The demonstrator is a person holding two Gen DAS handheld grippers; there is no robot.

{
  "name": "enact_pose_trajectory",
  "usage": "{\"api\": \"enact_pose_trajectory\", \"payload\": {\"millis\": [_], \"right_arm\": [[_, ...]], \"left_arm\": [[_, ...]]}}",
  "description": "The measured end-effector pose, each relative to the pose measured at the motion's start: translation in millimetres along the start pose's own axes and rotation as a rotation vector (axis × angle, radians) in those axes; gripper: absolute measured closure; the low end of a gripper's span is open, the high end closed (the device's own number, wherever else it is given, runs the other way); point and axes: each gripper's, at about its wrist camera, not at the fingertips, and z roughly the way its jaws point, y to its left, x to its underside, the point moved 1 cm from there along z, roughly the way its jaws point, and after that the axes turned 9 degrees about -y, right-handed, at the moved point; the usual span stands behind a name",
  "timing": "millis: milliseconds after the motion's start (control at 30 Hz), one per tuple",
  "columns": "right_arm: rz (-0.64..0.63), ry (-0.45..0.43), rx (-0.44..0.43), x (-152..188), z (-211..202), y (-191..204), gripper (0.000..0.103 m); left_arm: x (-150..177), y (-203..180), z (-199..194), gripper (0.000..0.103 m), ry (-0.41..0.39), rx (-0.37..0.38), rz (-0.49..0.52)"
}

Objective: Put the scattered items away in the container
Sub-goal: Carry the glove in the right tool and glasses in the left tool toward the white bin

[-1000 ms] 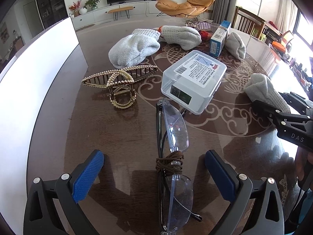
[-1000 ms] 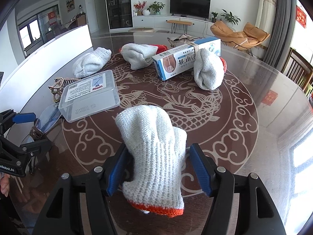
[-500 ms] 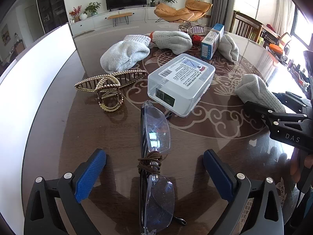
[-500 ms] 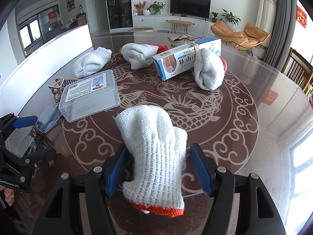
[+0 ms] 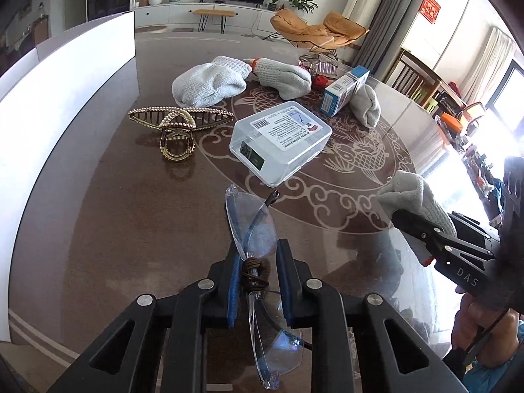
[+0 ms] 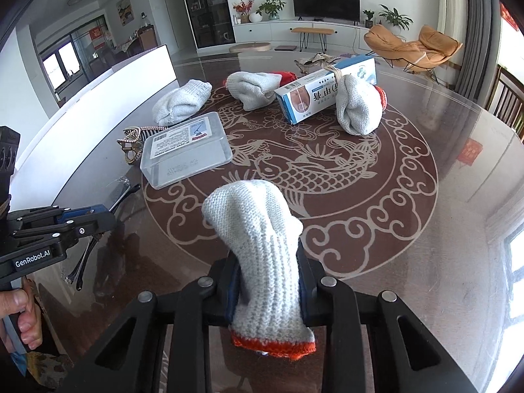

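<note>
Clear safety glasses point(image 5: 252, 226) with a brown cord point(image 5: 253, 273) wound round the bridge sit between my left gripper's point(image 5: 255, 252) blue pads. The jaws are closing tight on the bridge and the pads press on it. In the right wrist view a white knit glove point(image 6: 258, 226) with an orange cuff stands between my right gripper's point(image 6: 268, 262) pads, pinched at the wrist as those jaws close. The left gripper point(image 6: 95, 219) shows at the left edge there, the glasses' arms hanging under it. A tall white container wall point(image 5: 65, 82) runs along the table's left side.
On the glass table with the fish pattern point(image 6: 327, 170) lie a clear plastic box point(image 5: 281, 140), a gold pearl hair clip point(image 5: 177, 127), three more knit gloves point(image 6: 183, 104), and a blue-white carton point(image 6: 324, 95). A person's hand point(image 6: 26, 321) holds the left gripper's handle.
Both grippers were open around their items and have since shut, the left on the glasses, the right on the glove. Both have lifted slightly, and the glove is squeezed narrower.
</note>
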Motion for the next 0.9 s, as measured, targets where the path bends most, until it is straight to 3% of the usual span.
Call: {"api": "enact_pose_trajectory", "payload": {"millis": [300,367,533,700,800,900], "right_arm": [[0.064,0.079,-0.098,17.4,-24.7,23.5,0.075],[0.057,0.101,-0.123,17.0,-22.5,31.7,0.075],[0.011,0.068,-0.17,0.2,-32.5,60.3,0.075],[-0.063,0.054,-0.197,-17.5,-37.7,89.8,0.075],[-0.096,0.061,-0.222,-28.4,-36.8,106.8,0.075],[-0.152,0.075,-0.258,-48.2,-32.2,132.1,0.075]], "left_arm": [[10.9,-10.6,-31.1,0.083,0.026,0.002,0.015],[11.6,-6.3,-39.7,0.083,0.019,-0.032,0.029],[-10.1,5.6,-84.9,0.083,-0.087,-0.142,0.074],[-36.4,16.7,-127.2,0.083,-0.161,-0.264,0.178],[-54.0,30.3,-143.0,0.083,-0.123,-0.283,0.283],[-84.6,68.1,-161.2,0.083,-0.039,-0.242,0.291]]}}
